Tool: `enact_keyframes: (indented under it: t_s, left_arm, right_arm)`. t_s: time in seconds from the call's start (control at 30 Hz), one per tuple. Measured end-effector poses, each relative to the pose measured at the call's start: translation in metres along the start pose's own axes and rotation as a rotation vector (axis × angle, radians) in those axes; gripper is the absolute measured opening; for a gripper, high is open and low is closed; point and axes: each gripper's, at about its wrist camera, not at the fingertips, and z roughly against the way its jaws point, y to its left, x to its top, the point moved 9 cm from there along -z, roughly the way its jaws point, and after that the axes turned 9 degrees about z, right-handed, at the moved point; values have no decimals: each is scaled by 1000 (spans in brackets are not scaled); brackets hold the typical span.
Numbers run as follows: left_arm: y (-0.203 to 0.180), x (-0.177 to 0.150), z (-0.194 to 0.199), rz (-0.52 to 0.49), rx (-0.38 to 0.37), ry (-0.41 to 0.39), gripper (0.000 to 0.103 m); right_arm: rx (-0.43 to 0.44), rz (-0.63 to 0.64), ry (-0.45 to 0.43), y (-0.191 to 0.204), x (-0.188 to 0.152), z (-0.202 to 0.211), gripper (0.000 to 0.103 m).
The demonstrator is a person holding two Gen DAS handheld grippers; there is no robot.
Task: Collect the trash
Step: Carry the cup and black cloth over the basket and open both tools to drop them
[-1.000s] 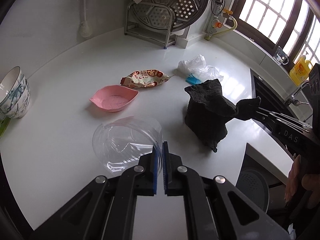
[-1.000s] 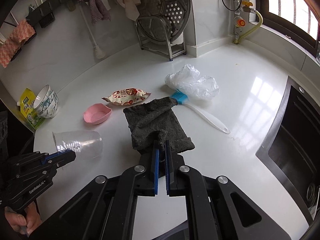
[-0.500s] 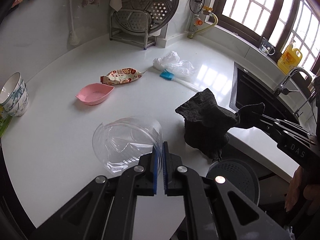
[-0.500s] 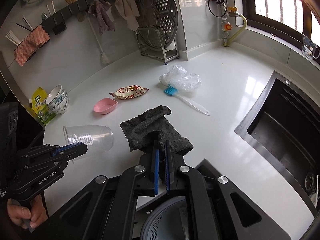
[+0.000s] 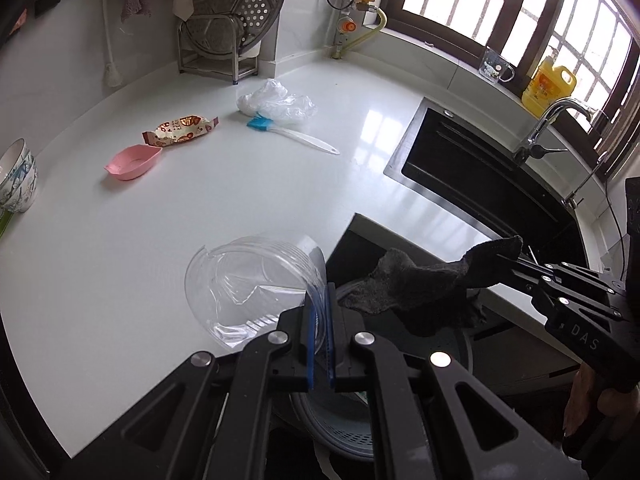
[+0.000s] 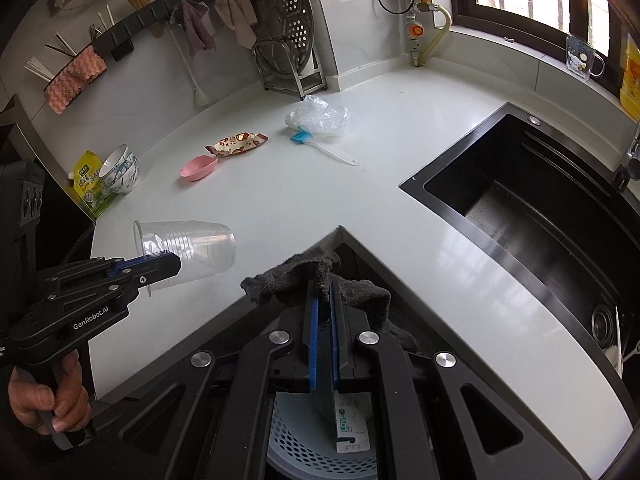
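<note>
My left gripper [image 5: 319, 304] is shut on the rim of a clear plastic cup [image 5: 248, 280], held over the counter's front edge; it also shows in the right wrist view [image 6: 188, 248]. My right gripper [image 6: 323, 296] is shut on a dark grey rag [image 6: 312, 272], held above a grey-blue perforated trash bin [image 6: 320, 452] below the counter; the rag also shows in the left wrist view [image 5: 420, 292]. A snack wrapper [image 5: 180, 130] and a crumpled plastic bag [image 5: 280, 100] lie on the white counter [image 5: 240, 184].
A pink dish [image 5: 134, 162], a blue brush with a white handle [image 5: 288, 132] and stacked bowls [image 5: 16, 180] are on the counter. A black sink [image 6: 540, 208] lies to the right. A steamer rack [image 6: 284, 40] stands at the back wall.
Both grippers have drawn back from the counter towards its front corner. The rag now hangs over the trash bin, and the cup is at the counter's edge.
</note>
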Motion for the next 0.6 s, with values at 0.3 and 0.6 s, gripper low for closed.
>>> enact_keyframes:
  t_s: [0.3,0.6]
  left_arm:
    - [-47,-47,-22,-37,-15,78,5]
    - [-62,-72,-37,-30,8,122,5]
  right_arm:
    - [36,-29,80,-21,-54,-5,5]
    - [101,-42,122,-26,-77,-13,5]
